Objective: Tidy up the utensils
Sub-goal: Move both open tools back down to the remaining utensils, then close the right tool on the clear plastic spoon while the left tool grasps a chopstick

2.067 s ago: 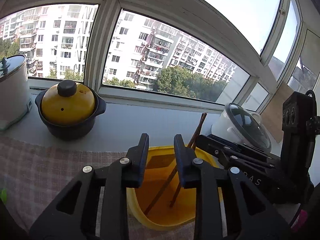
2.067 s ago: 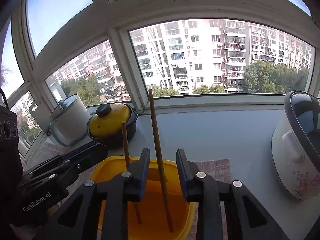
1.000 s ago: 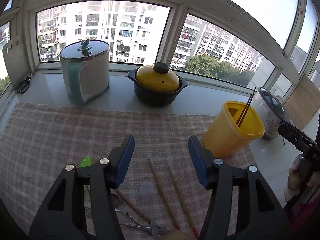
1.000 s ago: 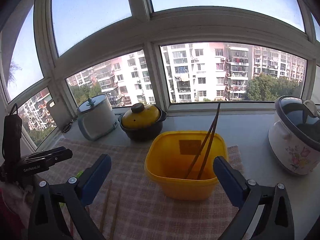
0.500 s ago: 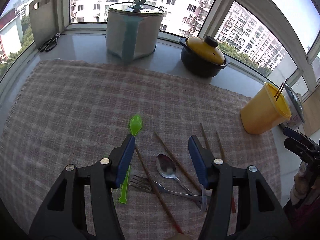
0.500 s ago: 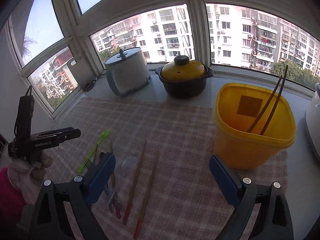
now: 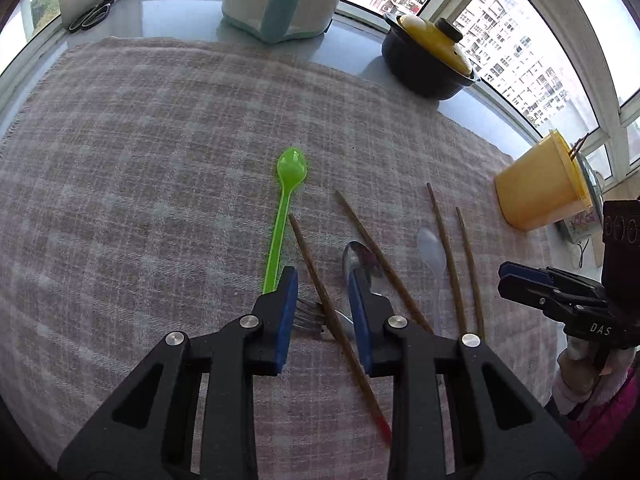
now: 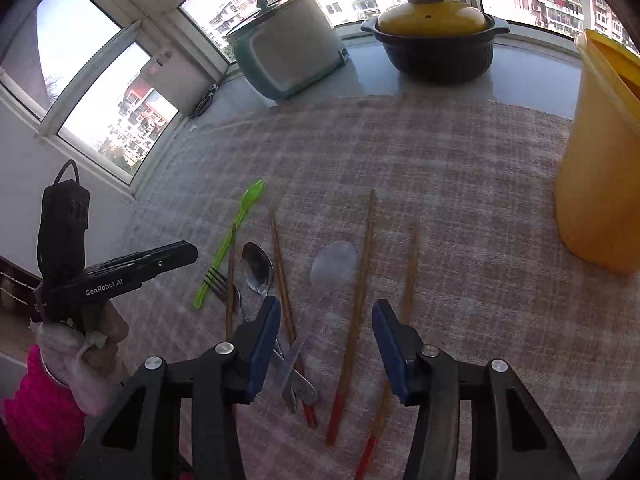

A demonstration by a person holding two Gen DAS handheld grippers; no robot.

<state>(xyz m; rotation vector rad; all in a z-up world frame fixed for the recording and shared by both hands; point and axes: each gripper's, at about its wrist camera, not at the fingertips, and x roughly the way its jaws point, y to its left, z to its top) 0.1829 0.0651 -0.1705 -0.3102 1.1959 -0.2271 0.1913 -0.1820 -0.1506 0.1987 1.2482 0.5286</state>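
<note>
Several brown chopsticks, a green spoon (image 7: 286,208), a metal spoon (image 7: 358,258), a clear spoon (image 8: 334,264) and a fork (image 7: 310,316) lie on the checked cloth (image 7: 160,140). My left gripper (image 7: 322,284) hovers low over them, its jaws closing. One chopstick (image 7: 316,280) and the fork tines sit between the pads without being pressed. My right gripper (image 8: 326,312) is also closing, astride the clear spoon's handle and a chopstick (image 8: 362,280), with gaps on both sides. The yellow container (image 8: 596,168) stands at the right and holds two chopsticks (image 7: 578,148).
A dark pot with a yellow lid (image 7: 430,64) and a white and teal cooker (image 8: 288,52) stand on the sill behind the cloth. Scissors (image 7: 88,16) lie at the far left. A gloved hand with a pink sleeve (image 8: 48,400) holds the left gripper.
Both grippers have dropped from near the yellow container to just above the utensils and tipped downward. Both pairs of jaws have narrowed.
</note>
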